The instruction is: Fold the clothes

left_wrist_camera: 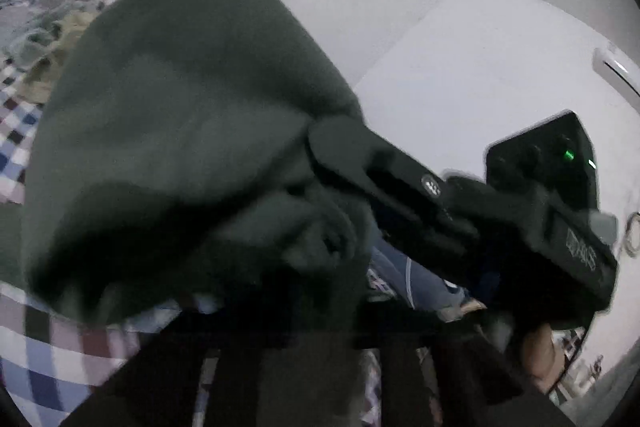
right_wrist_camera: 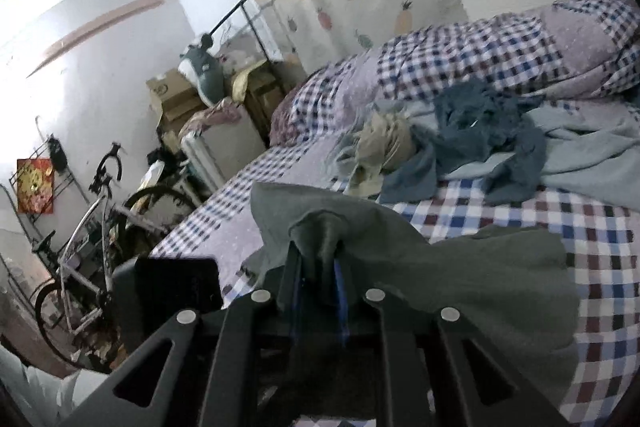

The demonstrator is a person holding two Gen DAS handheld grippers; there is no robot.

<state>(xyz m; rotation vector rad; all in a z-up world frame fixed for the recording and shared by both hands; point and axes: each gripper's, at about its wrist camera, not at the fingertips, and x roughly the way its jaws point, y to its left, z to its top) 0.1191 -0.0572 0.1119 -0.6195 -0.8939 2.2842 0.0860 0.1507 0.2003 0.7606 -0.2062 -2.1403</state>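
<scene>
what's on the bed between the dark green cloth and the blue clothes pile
Right wrist view: only bare checked bedsheet separates the dark green fabric garment from the crumpled blue clothes pile.

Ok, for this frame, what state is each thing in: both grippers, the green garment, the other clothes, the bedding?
Right gripper: shut on a pinched fold of the green garment.
Left gripper: its own fingers hidden by cloth, state unclear.
Green garment: lifted at the pinch, the rest draped on the checked bedsheet.
Blue clothes: crumpled in an unfolded heap.
Beige garment: bunched up beside the blue heap.
Checked quilt: rolled along the far side.
</scene>
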